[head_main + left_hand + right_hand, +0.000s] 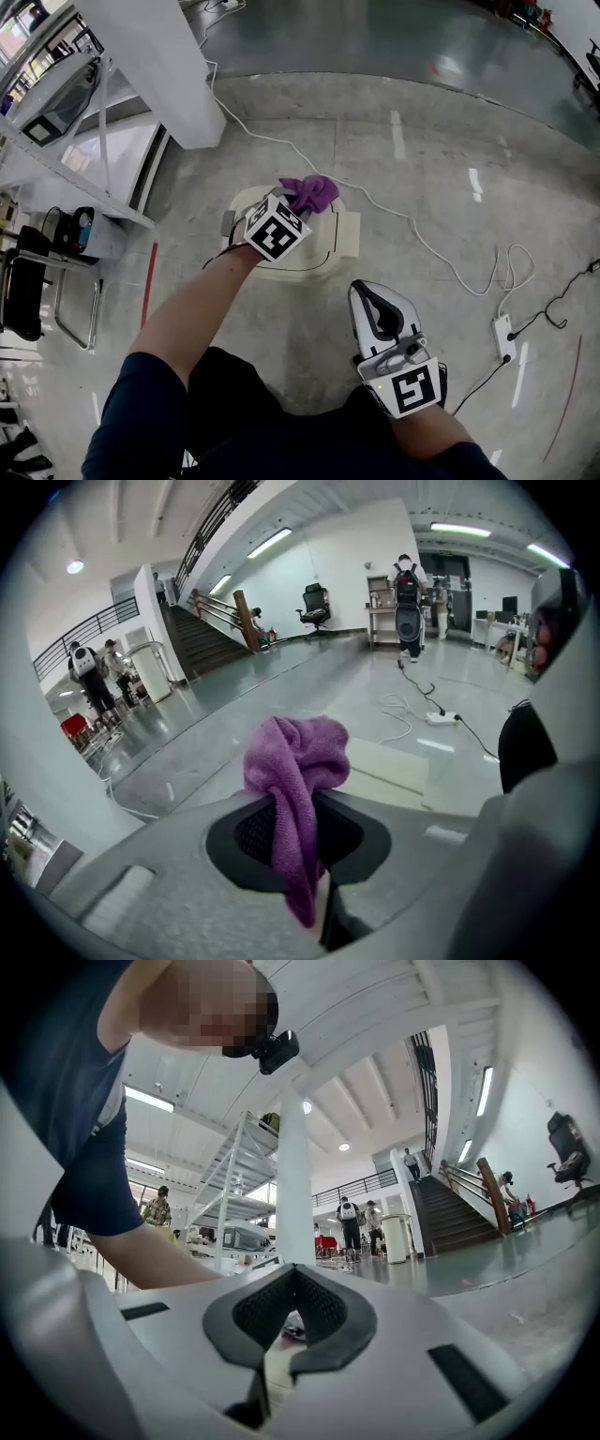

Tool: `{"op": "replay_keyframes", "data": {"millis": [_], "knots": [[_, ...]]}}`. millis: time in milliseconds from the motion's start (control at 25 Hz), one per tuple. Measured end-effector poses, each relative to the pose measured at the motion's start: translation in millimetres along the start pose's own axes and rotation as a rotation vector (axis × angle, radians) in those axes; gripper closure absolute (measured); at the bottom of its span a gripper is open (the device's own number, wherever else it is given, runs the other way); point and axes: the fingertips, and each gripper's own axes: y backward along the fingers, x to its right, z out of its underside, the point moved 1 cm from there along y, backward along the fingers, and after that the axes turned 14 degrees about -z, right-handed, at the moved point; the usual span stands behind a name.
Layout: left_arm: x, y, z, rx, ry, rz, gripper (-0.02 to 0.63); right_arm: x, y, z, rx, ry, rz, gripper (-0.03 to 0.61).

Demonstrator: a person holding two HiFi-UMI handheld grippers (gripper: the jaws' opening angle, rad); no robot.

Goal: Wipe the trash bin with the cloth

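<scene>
The trash bin [345,235] is a low cream box on the concrete floor, seen from above in the head view. My left gripper [292,199] is stretched out over its top, shut on a bunched purple cloth [310,193]. In the left gripper view the cloth [298,761] is pinched between the dark pads of the left gripper [298,803], and the bin's cream lid [398,769] lies just beyond. My right gripper [368,293] is held close to my body, apart from the bin, jaws together with nothing in them. In its own view the right gripper [292,1312] points up at the hall.
A white pillar [159,66] rises at the back left beside a metal rack [56,141] and a black chair [23,281]. A white cable [422,239] runs past the bin to a power strip [504,336]. A person [407,602] stands far off.
</scene>
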Motion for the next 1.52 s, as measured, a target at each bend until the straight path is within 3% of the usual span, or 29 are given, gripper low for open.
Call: {"op": "replay_keyframes", "data": {"millis": [240,400,600,760,920,1120,1520], "knots": [[61.1,13.0,-26.3,0.055,-0.086,0.088,0.56,2.5,5.8,-1.4,0.016,0.0,-0.008,0.568],[50.6,23.8,-11.2,0.035,-0.144,0.041,0.56,1.4,3.1,-3.4,0.037,0.002,-0.026,0.569],[-1.8,41.7,36.4,-0.044,-0.105,-0.041,0.56,-2.8,-3.4,-2.6,0.036,-0.008,-0.043,0.569],[-41.4,58.6,80.1,-0.114,-0.007,-0.101,0.561,-5.5,-8.2,-2.7,0.04,-0.014,-0.058,0.569],[-51.7,72.7,111.9,-0.155,0.057,-0.124,0.561,-8.8,-9.4,-5.7,0.054,-0.008,-0.067,0.569],[-18.3,85.0,111.9,-0.142,0.053,-0.074,0.56,-9.0,-10.0,-7.8,0.036,-0.004,-0.061,0.569],[79.3,89.4,52.1,-0.024,-0.048,0.105,0.56,15.7,-2.0,4.6,0.003,0.008,0.012,0.569]]}}
